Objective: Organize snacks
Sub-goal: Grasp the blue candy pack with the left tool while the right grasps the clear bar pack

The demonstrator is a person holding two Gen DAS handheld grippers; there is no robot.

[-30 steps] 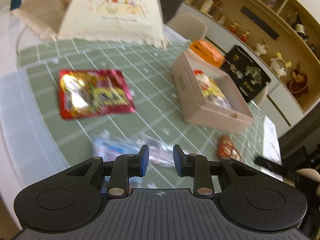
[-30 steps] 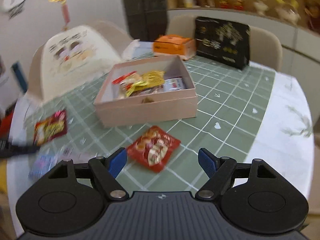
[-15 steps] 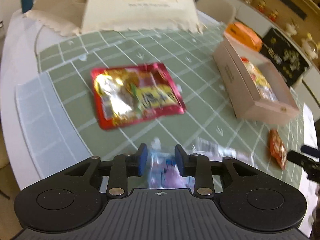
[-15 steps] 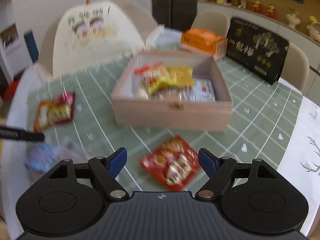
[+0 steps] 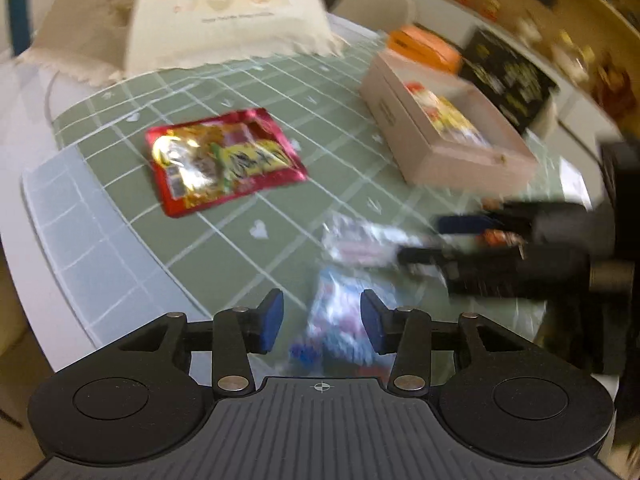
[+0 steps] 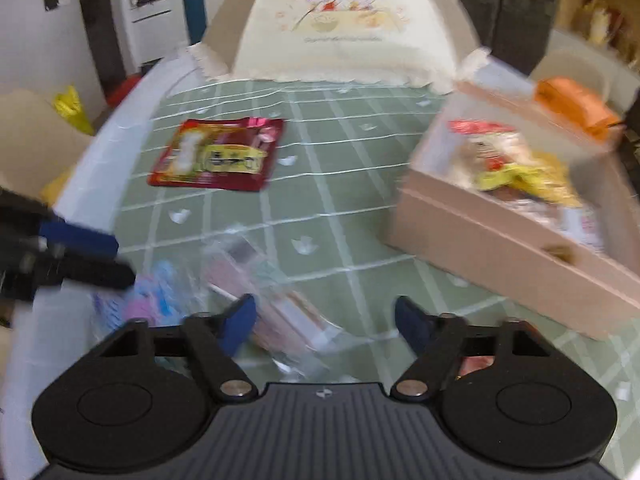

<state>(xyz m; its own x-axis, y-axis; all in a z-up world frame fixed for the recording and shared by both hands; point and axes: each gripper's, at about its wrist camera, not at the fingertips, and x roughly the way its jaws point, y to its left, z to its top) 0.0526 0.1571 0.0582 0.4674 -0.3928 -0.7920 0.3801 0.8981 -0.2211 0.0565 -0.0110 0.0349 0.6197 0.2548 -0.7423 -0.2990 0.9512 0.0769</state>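
Observation:
A beige box (image 5: 452,128) (image 6: 508,232) holds several snack packs. A large red snack bag (image 5: 224,160) (image 6: 220,154) lies flat on the green grid mat. My left gripper (image 5: 322,322) is open, low over a blue-and-white clear packet (image 5: 340,320) (image 6: 156,296) near the mat's front edge. My right gripper (image 6: 324,320) is open over a pink clear packet (image 6: 272,300) (image 5: 360,240) beside it. A small red snack pack (image 6: 474,364) peeks out under the right finger. Each gripper shows blurred in the other's view.
A cream dome food cover (image 5: 224,12) (image 6: 344,24) stands at the far end of the round white table (image 5: 36,224). An orange box (image 5: 424,46) and a black gift box (image 5: 508,76) sit behind the beige box. Shelves line the right wall.
My left gripper's jaws have opened wider over the blue-and-white packet. My right gripper has swung left, away from the small red pack, and now sits over the pink packet.

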